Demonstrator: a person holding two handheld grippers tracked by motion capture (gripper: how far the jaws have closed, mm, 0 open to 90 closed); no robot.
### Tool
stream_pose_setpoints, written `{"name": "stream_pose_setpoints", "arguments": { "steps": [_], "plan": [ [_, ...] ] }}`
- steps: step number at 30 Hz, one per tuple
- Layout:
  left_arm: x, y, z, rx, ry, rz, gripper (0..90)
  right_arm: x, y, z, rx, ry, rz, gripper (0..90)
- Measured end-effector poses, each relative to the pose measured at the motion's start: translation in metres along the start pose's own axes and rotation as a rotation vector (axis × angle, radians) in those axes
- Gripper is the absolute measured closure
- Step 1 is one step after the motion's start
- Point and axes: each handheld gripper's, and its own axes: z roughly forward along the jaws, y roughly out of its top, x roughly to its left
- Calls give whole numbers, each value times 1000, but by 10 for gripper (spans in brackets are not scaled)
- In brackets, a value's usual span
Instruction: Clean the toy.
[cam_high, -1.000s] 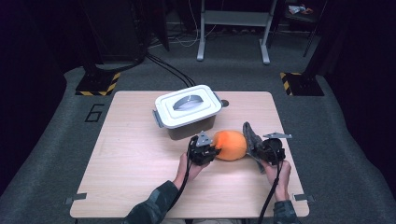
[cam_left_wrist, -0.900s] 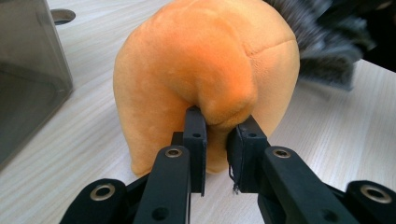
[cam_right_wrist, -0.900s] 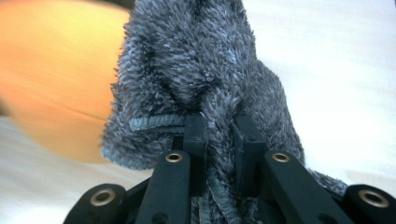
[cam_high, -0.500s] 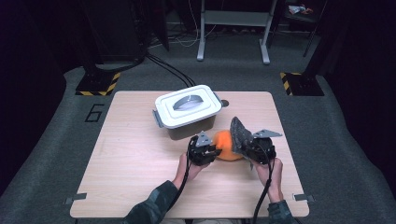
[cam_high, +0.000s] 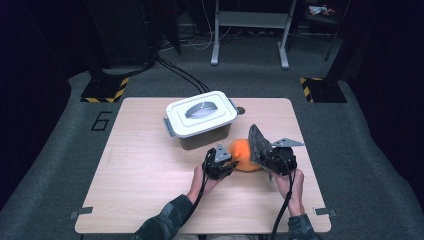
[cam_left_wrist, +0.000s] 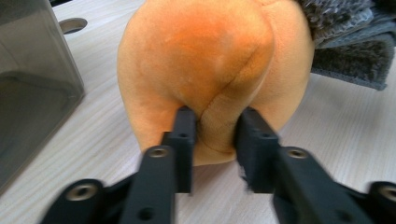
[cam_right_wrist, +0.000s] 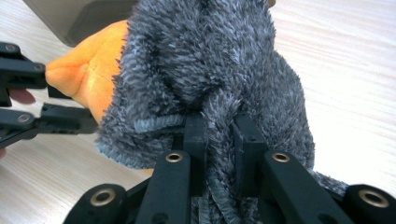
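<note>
- The orange plush toy (cam_high: 242, 153) sits on the wooden table (cam_high: 140, 170), on the person's side of the lidded plastic box (cam_high: 201, 119) and close to it, between the two grippers.
- The left gripper (cam_left_wrist: 215, 125) pinches a fold of the plush at its near, lower side; in the left gripper view both black jaws press into the fabric, which bulges between them. Its jaws have just been closing a little, with the plush between them.
- In the high view the left gripper (cam_high: 224, 159) lies at the left flank of the toy, with the left hand (cam_high: 201, 179) behind it.
- The right gripper (cam_right_wrist: 219, 135) is clamped on a grey fuzzy cloth (cam_right_wrist: 210, 70); its jaws stand close together with a bunched strand of the pile squeezed between them.
- The cloth drapes against the right side of the orange toy and covers part of it; in the high view the grey cloth (cam_high: 258, 142) stands up in a peak above the right gripper (cam_high: 267, 156).
- The box has a white lid (cam_high: 200, 112) with a handle recess, and its body is smoky and translucent.
- A round hole (cam_high: 240, 110) shows in the tabletop just beyond the box.
</note>
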Motion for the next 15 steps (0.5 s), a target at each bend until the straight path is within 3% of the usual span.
{"name": "stream_pose_setpoints", "arguments": {
  "steps": [5,9,15],
  "plan": [
    [1,0,-2,-9,-8,-17,812,6,3,-9,-24,-2,-16,784],
    [0,3,-6,-17,-33,-35,827,17,8,-16,-47,14,-48,784],
    [-1,6,-15,-36,-85,-96,834,38,16,-22,-64,30,-104,783]
  ]
}}
